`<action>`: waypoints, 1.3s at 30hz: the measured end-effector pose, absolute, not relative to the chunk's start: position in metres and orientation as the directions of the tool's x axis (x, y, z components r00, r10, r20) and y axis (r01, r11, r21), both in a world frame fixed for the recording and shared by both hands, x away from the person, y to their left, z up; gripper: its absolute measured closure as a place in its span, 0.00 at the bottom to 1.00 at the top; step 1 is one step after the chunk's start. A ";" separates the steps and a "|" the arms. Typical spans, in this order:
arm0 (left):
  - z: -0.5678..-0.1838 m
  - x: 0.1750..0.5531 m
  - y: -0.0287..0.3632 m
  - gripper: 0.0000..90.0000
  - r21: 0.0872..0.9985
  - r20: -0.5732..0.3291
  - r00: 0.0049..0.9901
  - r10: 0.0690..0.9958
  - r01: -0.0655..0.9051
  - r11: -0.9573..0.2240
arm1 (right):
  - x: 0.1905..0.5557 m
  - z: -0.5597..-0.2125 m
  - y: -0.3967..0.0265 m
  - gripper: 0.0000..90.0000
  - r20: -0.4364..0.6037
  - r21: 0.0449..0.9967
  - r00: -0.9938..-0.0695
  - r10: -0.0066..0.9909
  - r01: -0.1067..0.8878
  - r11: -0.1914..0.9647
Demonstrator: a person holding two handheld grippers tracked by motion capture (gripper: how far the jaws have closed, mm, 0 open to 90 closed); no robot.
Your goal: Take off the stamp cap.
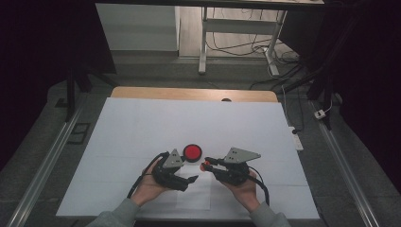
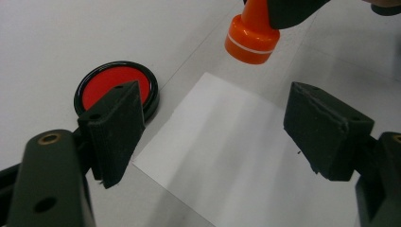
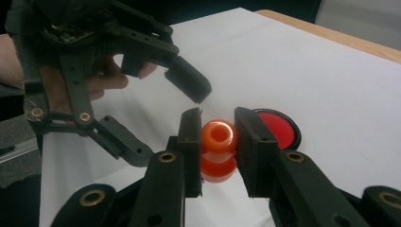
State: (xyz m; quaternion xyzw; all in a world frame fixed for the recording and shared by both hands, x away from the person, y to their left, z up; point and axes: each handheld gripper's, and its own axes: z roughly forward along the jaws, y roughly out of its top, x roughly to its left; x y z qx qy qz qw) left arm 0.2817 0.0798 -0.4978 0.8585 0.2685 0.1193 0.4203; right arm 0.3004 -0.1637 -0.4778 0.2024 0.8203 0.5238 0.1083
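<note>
An orange stamp (image 3: 218, 150) is clamped by its handle between the jaws of my right gripper (image 3: 217, 142), held above the table with its round base (image 2: 251, 39) pointing down. In the high view the stamp (image 1: 203, 166) hangs just left of the right gripper (image 1: 208, 163). A round red ink pad (image 1: 193, 152) in a black case lies on the white table cover behind the two grippers. My left gripper (image 2: 213, 125) stands open over a small white sheet of paper (image 2: 236, 156), nothing between its jaws; the ink pad (image 2: 116, 87) shows behind its left jaw.
The white cover (image 1: 142, 127) spreads over most of the table, with the wooden edge (image 1: 189, 93) at the far side. The small paper (image 1: 195, 194) lies near the front edge between the person's hands. A table frame and cables stand on the floor beyond.
</note>
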 end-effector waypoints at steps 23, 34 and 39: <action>-0.503 0.287 0.060 0.23 0.782 0.003 0.833 0.554 0.343 -0.520 | 0.299 -0.479 -0.159 0.80 0.027 0.900 -0.900 0.435 0.211 0.380; -0.505 0.287 0.053 0.27 0.785 0.012 0.835 0.550 0.333 -0.522 | 0.299 -0.479 -0.159 0.80 0.027 0.902 -0.900 0.435 0.210 0.377; -0.505 0.287 0.053 0.31 0.787 0.018 0.835 0.551 0.328 -0.523 | 0.299 -0.479 -0.159 0.80 0.026 0.902 -0.899 0.436 0.209 0.377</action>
